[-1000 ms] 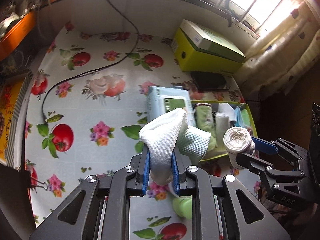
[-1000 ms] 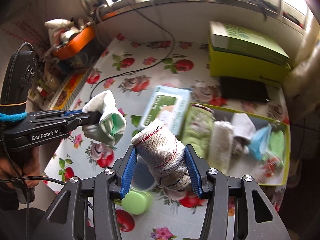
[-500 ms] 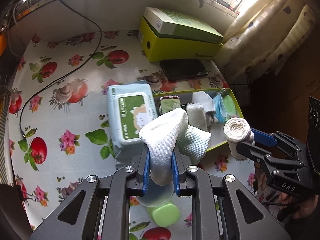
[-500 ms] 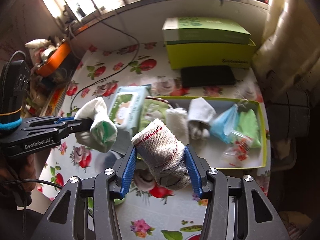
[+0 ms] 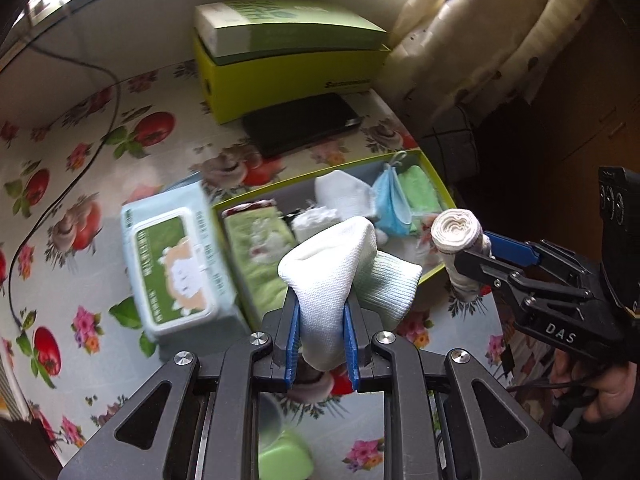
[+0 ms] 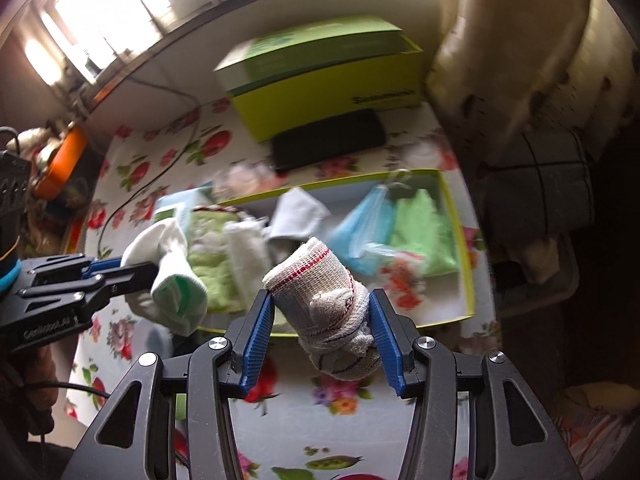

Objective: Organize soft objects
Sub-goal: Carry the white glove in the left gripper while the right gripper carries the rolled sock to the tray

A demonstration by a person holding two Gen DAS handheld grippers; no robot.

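Observation:
My left gripper (image 5: 320,336) is shut on a folded white and pale green sock (image 5: 336,276), held above the near edge of a yellow-green tray (image 5: 434,178); it also shows in the right wrist view (image 6: 120,274) with the sock (image 6: 168,276). My right gripper (image 6: 324,340) is shut on a rolled white cloth with red stitching (image 6: 324,296), in front of the tray (image 6: 462,236); the roll shows in the left wrist view (image 5: 456,232). The tray holds a green towel (image 5: 256,256), white cloths, a blue mask (image 5: 390,204) and a green cloth.
A wet wipes pack (image 5: 176,260) lies left of the tray. A black flat case (image 5: 300,122) and a yellow-green box (image 5: 288,68) stand behind it. A black cable (image 5: 60,184) crosses the floral tablecloth. A green lid (image 5: 286,458) lies under my left gripper. Curtains hang at right.
Both grippers have moved right and forward toward the tray, each still holding its item. The tray now sits straight ahead and closer in both views.

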